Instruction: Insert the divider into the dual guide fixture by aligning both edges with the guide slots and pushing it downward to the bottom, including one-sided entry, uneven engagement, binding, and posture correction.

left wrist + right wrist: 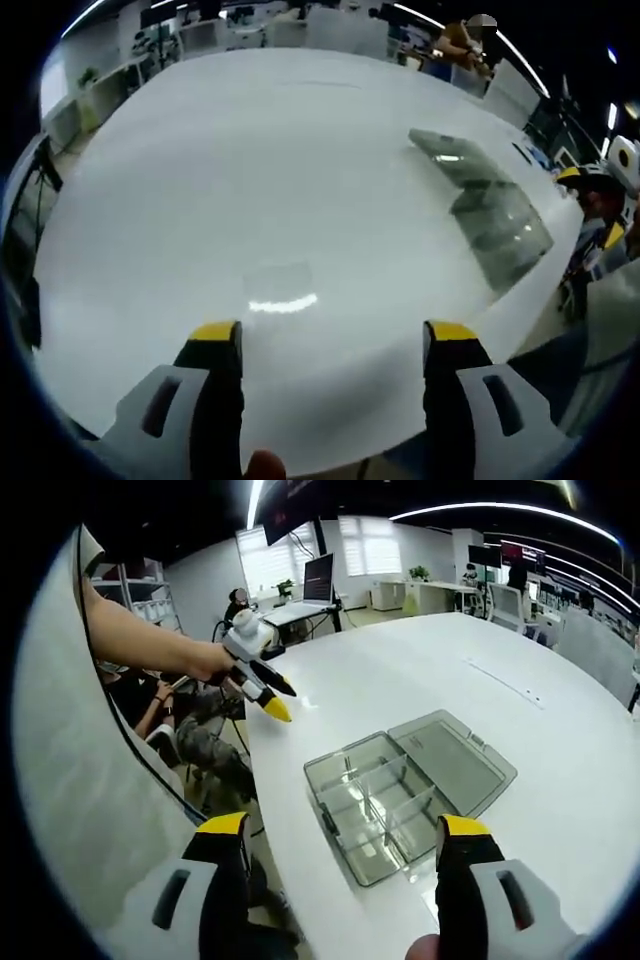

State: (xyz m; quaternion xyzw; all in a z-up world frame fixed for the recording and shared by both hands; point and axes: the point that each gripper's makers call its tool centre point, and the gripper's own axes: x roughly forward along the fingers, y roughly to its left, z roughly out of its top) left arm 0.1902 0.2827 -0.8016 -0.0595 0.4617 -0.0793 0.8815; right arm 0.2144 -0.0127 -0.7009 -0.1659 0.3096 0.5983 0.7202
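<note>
A clear plastic box (pixel 372 820) with guide slots lies on the white table (pixel 560 730), its lid (pixel 455 760) folded open beside it. Clear dividers (pixel 368 798) stand inside it. In the left gripper view the same box (pixel 485 205) sits at the right, and a faint clear rectangular sheet (pixel 280 278), maybe a loose divider, lies flat on the table (pixel 200 180) ahead of my jaws. My left gripper (pixel 333 335) is open and empty above the table's near edge; it also shows as the left gripper (pixel 278 700), held by a hand. My right gripper (pixel 343 827) is open and empty, just short of the box.
The box sits close to the table's edge (pixel 290 840). A person (pixel 195 730) sits beyond that edge, under the arm holding the left gripper. Another person (pixel 462 40) sits at the far side. Desks and monitors (pixel 318 578) fill the room behind.
</note>
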